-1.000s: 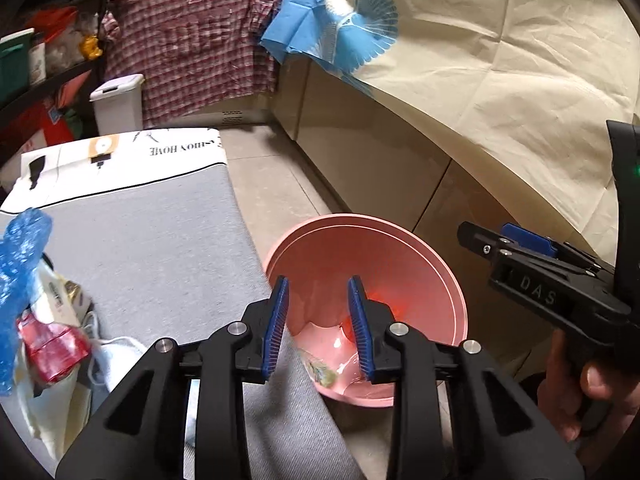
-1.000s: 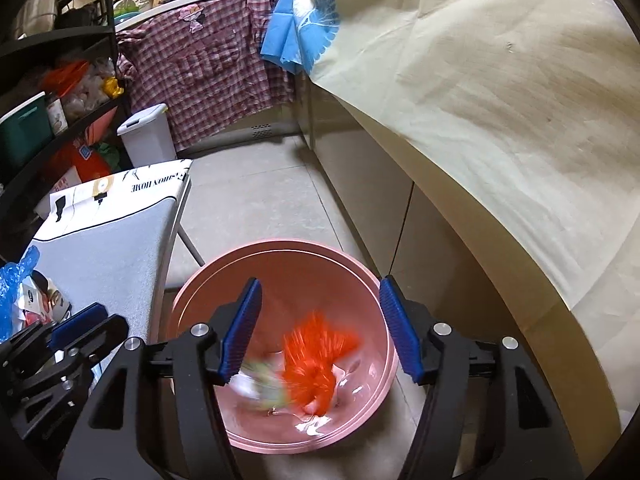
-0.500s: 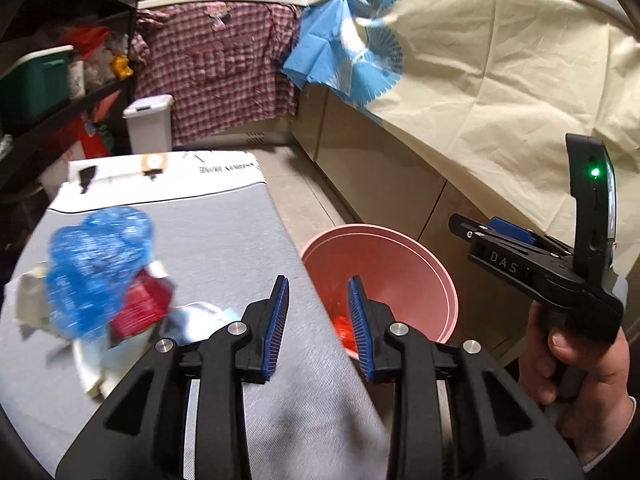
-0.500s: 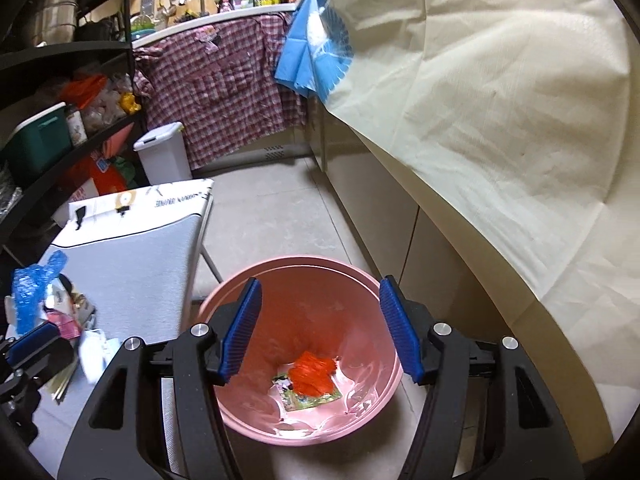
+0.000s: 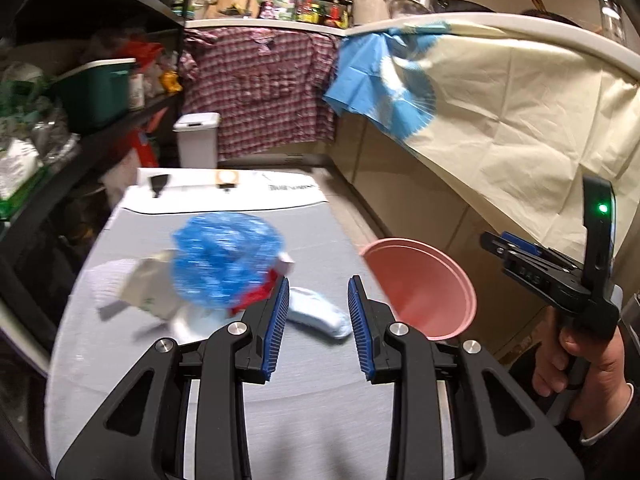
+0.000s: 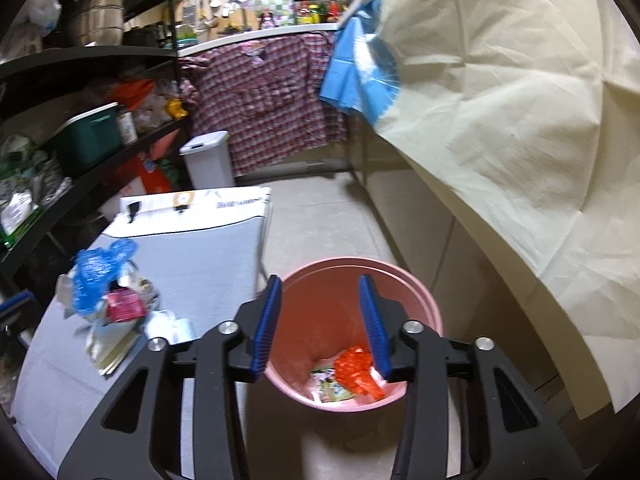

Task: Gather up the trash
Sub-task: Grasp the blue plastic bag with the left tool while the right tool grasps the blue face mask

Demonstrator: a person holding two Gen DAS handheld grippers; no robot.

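From the left wrist, my left gripper [image 5: 316,328] hangs over the grey counter [image 5: 280,420], jaws narrow with nothing between them. The trash heap sits at about ten o'clock from the tips: a crumpled blue plastic bag [image 5: 226,266] on top, a red wrapper [image 5: 256,294] under it, pale paper scraps [image 5: 148,292] to the left. Everything there is smeared, so I can't say exactly how many pieces are left. A light blue piece [image 5: 320,314], possibly a sock, lies just beyond the tips. The pink bin [image 5: 424,288] stands off the counter's edge at two o'clock, and my right hand [image 5: 580,356] is at three o'clock.

From the right wrist, my right gripper [image 6: 324,324] is above the pink bin [image 6: 416,300]; its jaws have just been closing, narrow and empty now. An orange wrapper [image 6: 356,368] and a printed packet [image 6: 328,386] lie at the bottom.

I judge one drop finished and the next pick beginning. The left gripper needs to open wider, descend onto the blue bag and clamp it.
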